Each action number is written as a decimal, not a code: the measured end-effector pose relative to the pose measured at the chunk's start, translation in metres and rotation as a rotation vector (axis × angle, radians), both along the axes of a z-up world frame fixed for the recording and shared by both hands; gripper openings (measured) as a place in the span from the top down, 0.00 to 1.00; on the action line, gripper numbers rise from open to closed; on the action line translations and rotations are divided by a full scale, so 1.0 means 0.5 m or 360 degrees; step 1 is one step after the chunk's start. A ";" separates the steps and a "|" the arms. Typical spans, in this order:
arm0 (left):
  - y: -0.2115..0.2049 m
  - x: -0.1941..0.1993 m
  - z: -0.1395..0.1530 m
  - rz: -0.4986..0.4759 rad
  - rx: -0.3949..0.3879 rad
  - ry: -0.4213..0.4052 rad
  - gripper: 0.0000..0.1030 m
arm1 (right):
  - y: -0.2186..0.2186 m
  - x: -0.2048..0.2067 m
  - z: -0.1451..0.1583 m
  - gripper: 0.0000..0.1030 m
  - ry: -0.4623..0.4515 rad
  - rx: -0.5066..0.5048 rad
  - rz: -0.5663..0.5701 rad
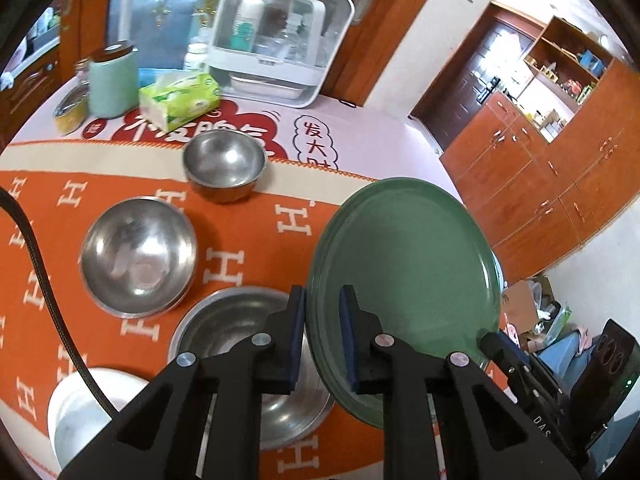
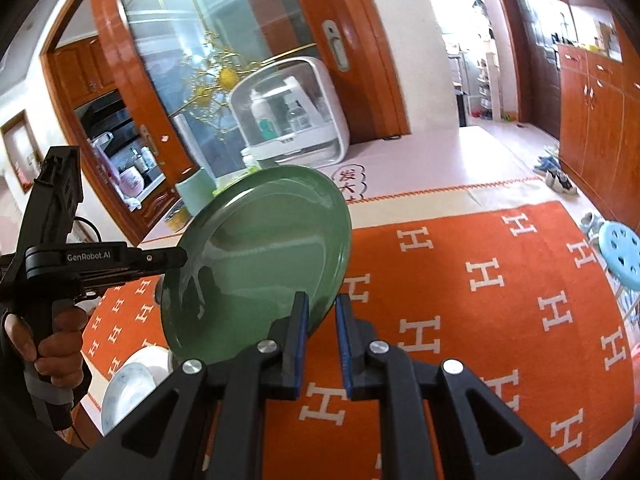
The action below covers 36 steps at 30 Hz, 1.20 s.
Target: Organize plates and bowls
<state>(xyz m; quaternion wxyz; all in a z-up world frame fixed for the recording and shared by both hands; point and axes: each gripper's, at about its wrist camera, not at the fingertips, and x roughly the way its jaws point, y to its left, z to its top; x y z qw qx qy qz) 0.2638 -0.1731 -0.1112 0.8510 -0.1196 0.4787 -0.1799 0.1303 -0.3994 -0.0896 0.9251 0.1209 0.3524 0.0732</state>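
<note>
A green plate (image 1: 404,280) is held tilted above the orange tablecloth, gripped at opposite rims by both grippers. My left gripper (image 1: 323,336) is shut on its near rim; my right gripper (image 1: 504,354) shows at its lower right edge. In the right wrist view the plate (image 2: 260,256) is clamped by my right gripper (image 2: 322,340), with the left gripper (image 2: 176,258) holding its left rim. Three steel bowls sit on the table: a small one (image 1: 225,164), a medium one (image 1: 138,256) and a large one (image 1: 248,360) under the left fingers. A white plate (image 1: 80,412) lies at the near left.
A tissue pack (image 1: 180,100), a mint green canister (image 1: 112,80), a small tin (image 1: 71,114) and a white storage box (image 1: 280,32) stand at the table's far side. The table edge is right of the plate. A blue stool (image 2: 620,256) stands right of the table.
</note>
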 end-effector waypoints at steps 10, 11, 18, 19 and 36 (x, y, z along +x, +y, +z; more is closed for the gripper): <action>0.082 -0.094 0.004 0.0088 -0.0039 -0.0026 0.85 | 0.072 -0.050 0.027 0.87 -0.0030 -0.0107 0.0122; 0.090 -0.103 0.004 0.0093 -0.0042 -0.0028 0.85 | 0.081 -0.056 0.028 0.87 -0.0031 -0.0121 0.0130; 0.150 -0.150 0.003 0.0115 -0.0024 -0.0038 0.85 | 0.140 -0.083 0.031 0.87 -0.0005 -0.0174 0.0187; 0.158 -0.156 0.002 0.0110 -0.0020 -0.0032 0.85 | 0.151 -0.088 0.031 0.87 -0.0001 -0.0186 0.0194; 0.313 -0.216 -0.030 0.0053 0.0018 0.0097 0.84 | 0.327 -0.138 0.017 0.86 0.0115 -0.0340 0.0289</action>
